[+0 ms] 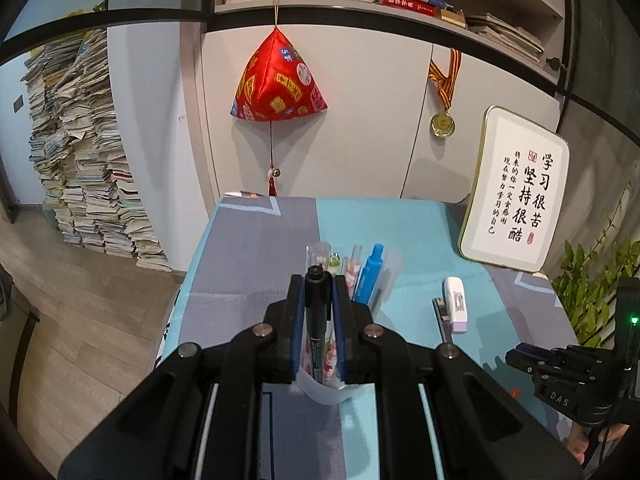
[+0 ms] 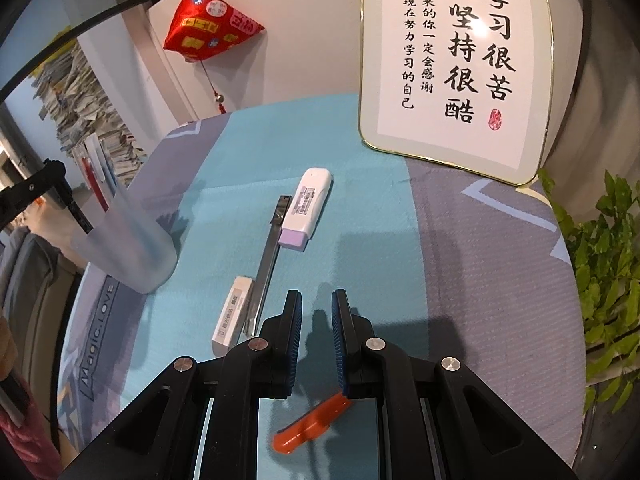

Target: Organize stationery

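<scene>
My left gripper [image 1: 318, 280] is shut on a black marker [image 1: 318, 320], holding it upright with its lower end inside a translucent cup [image 1: 328, 394] that holds a blue pen [image 1: 370, 276] and several others. The right wrist view shows the same cup [image 2: 128, 248] at the left with the marker [image 2: 78, 216] slanting into it. My right gripper [image 2: 316, 300] hovers over the tablecloth, shut to a narrow gap with nothing between its pads. Ahead of it lie a white eraser [image 2: 234, 312], a metal ruler [image 2: 268, 264] and a white stick with a purple cap [image 2: 306, 208]. An orange piece [image 2: 312, 424] lies beneath it.
A framed calligraphy sign [image 2: 456, 60] leans at the back right of the blue-grey tablecloth [image 2: 480, 280]. A green plant [image 2: 608, 280] stands off the right edge. A red hanging ornament [image 1: 278, 80] and a medal [image 1: 442, 124] hang on the cabinet; paper stacks [image 1: 88, 160] stand on the floor at left.
</scene>
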A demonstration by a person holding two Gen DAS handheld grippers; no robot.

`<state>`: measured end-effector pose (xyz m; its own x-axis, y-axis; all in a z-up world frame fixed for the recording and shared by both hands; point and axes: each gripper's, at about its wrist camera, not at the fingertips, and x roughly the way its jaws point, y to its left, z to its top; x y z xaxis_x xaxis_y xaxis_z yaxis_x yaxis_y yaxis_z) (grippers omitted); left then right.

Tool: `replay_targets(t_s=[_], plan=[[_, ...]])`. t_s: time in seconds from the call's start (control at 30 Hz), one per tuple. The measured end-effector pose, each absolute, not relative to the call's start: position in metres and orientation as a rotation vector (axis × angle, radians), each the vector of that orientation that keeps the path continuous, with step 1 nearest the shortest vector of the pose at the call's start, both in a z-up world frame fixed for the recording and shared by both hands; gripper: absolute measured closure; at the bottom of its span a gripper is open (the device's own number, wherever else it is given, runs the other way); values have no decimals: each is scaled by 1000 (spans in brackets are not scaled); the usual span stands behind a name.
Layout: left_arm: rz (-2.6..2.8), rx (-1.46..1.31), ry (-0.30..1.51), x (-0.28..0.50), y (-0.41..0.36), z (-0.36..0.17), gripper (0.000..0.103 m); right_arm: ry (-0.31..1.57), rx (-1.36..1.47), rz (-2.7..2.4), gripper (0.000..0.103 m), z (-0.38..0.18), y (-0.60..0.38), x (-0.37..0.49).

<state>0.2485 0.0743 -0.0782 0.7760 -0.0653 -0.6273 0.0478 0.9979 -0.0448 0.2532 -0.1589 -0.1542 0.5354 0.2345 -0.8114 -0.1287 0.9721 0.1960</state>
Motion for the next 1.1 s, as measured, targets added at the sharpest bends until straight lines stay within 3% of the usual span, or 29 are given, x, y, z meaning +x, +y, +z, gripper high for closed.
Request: replay_targets(t_s=[0.5,1.1], plan=[[-60,-15,707,244,71,-88,91,1020,140,194,89,-164,-168,254],[-136,64,575,195,40,-64,77,1055,169,148,89,-172,-184,251]])
